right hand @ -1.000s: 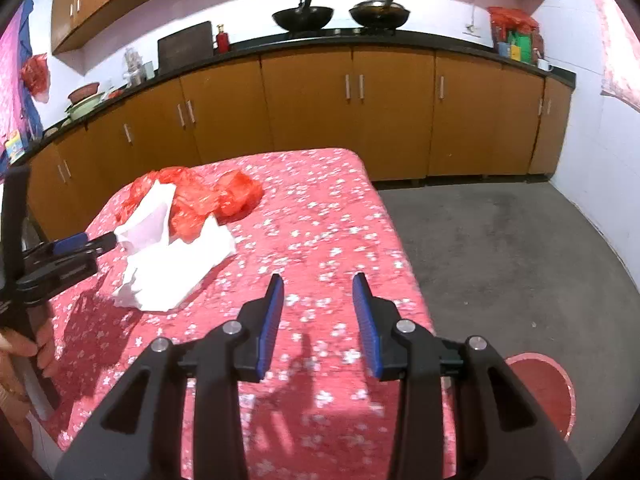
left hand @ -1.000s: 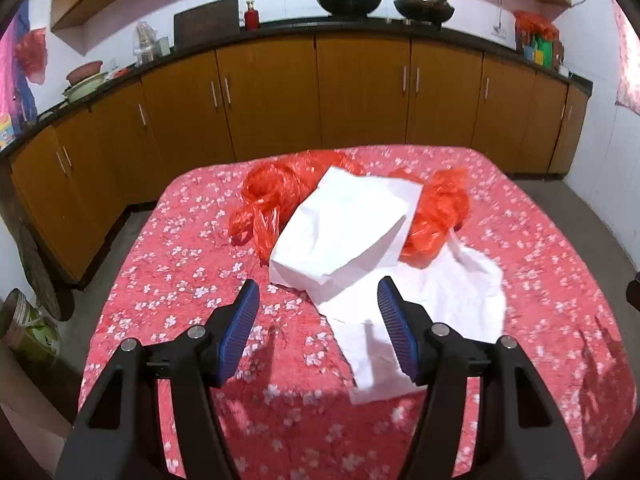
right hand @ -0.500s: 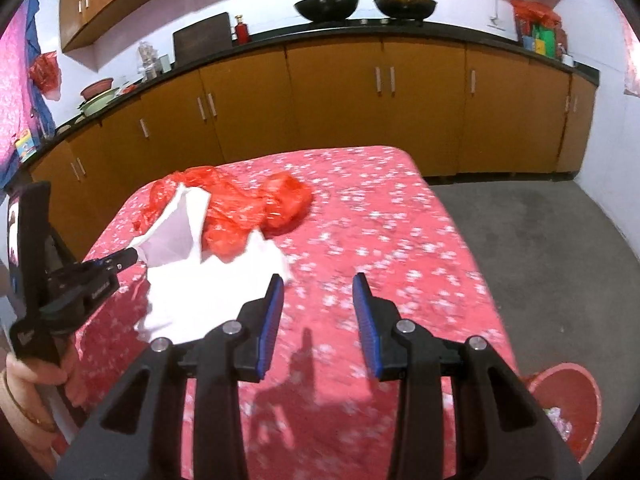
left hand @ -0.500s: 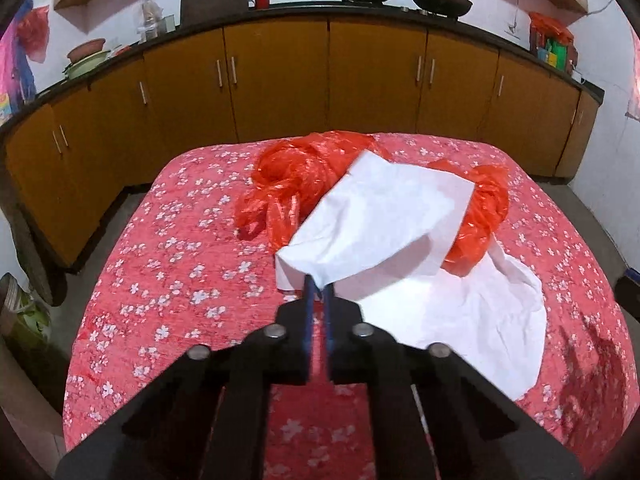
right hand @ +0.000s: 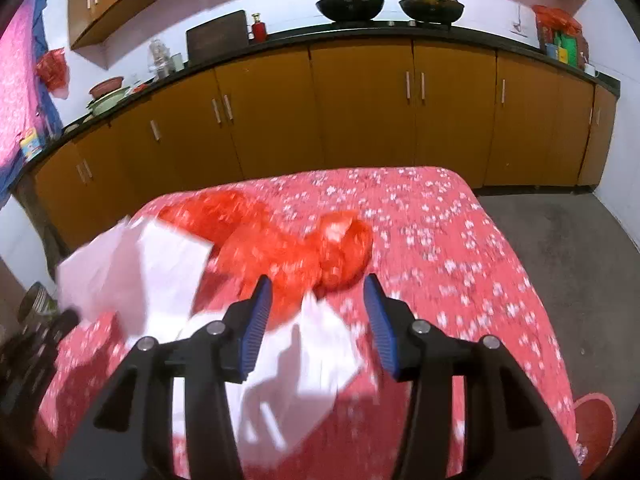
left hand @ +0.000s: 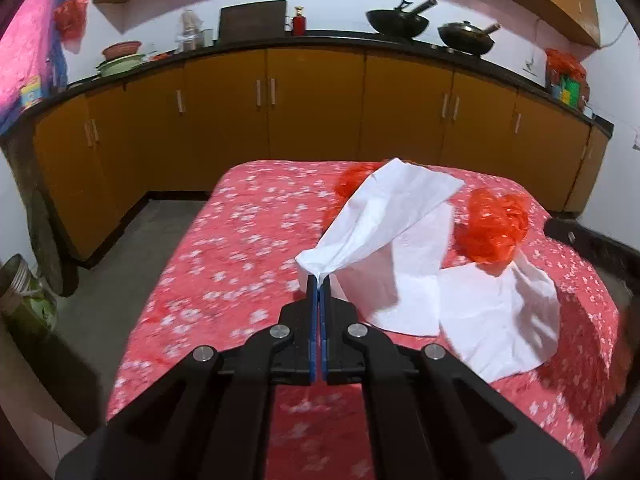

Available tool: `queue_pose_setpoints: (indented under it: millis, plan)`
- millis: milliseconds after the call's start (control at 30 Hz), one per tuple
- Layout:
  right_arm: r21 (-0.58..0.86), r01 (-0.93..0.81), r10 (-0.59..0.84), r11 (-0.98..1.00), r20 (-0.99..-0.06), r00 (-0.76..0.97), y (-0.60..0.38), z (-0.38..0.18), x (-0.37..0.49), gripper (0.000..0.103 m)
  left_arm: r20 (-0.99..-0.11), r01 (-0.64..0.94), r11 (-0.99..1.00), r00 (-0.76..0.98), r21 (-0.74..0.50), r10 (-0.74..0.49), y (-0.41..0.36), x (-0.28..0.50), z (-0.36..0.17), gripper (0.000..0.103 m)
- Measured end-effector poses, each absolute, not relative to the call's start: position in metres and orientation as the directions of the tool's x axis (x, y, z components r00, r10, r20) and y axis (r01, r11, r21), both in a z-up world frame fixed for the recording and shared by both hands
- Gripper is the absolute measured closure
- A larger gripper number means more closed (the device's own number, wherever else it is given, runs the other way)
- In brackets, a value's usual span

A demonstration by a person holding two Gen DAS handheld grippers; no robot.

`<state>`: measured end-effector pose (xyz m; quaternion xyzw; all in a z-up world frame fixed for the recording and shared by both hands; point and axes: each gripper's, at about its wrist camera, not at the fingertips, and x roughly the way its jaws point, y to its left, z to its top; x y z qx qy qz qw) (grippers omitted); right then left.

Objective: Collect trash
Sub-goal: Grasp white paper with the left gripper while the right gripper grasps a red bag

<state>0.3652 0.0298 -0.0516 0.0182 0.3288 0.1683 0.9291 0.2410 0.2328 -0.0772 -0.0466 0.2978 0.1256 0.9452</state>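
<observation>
Early in the job: left gripper point(left hand: 319, 280) jaws clenched on a corner of one white paper sheet point(left hand: 384, 216), lifted off the red flowered counter point(left hand: 240, 248). Right gripper point(right hand: 316, 312) jaws spread wide, empty, above a second paper sheet point(right hand: 316, 356). Crumpled red plastic bags point(right hand: 288, 248) left on the counter, uncollected; red bin point(right hand: 592, 424) on floor.

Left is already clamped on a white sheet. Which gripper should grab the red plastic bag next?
Right. The right gripper is open with the red plastic bag just beyond its fingertips, while the left gripper is shut on the white paper sheet.
</observation>
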Motion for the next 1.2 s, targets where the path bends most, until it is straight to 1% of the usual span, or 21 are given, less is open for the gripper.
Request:
queue_pose_setpoints:
  millis: [133, 267, 367, 400, 433, 533, 767, 967, 1200]
  plan:
    - [0.164, -0.277, 0.318, 0.947, -0.619, 0.719, 0.042, -0.052, 0.392, 0.055, -0.566, -0.289, 0.957, 0.794, -0.032, 0.221, 0.245, 0.232, -0.077, 0.102]
    - [0.124, -0.258, 0.276, 0.958, -0.641, 0.716, 0.054, -0.056, 0.41, 0.055, -0.57, -0.298, 0.954, 0.79, -0.036, 0.225, 0.252, 0.233, -0.077, 0.102]
    - [0.131, -0.236, 0.262, 0.963, -0.659, 0.705, 0.053, -0.062, 0.418, 0.057, -0.571, -0.303, 0.952, 0.788, -0.037, 0.229, 0.255, 0.235, -0.077, 0.102]
    - [0.137, -0.235, 0.265, 0.962, -0.666, 0.697, 0.052, -0.063, 0.42, 0.078, -0.572, -0.303, 0.952, 0.788, -0.04, 0.227, 0.256, 0.236, -0.078, 0.102]
    - [0.138, -0.233, 0.263, 0.963, -0.683, 0.682, 0.051, -0.067, 0.423, 0.089, -0.573, -0.303, 0.952, 0.788, -0.041, 0.226, 0.257, 0.235, -0.078, 0.102]
    - [0.122, -0.241, 0.259, 0.963, -0.665, 0.701, 0.047, -0.064, 0.418, 0.092, -0.57, -0.299, 0.954, 0.79, -0.037, 0.225, 0.255, 0.235, -0.078, 0.102]
    - [0.109, -0.194, 0.221, 0.975, -0.581, 0.784, 0.019, -0.037, 0.396, 0.092, -0.548, -0.284, 0.958, 0.808, -0.039, 0.217, 0.247, 0.23, -0.071, 0.102]
    - [0.083, -0.165, 0.184, 0.983, -0.526, 0.83, -0.004, -0.015, 0.375, 0.092, -0.513, -0.264, 0.964, 0.833, -0.04, 0.207, 0.239, 0.224, -0.055, 0.102]
    - [0.026, -0.167, 0.158, 0.986, -0.495, 0.855, -0.027, -0.006, 0.343, 0.092, -0.454, -0.193, 0.981, 0.877, -0.035, 0.157, 0.219, 0.217, -0.028, 0.102]
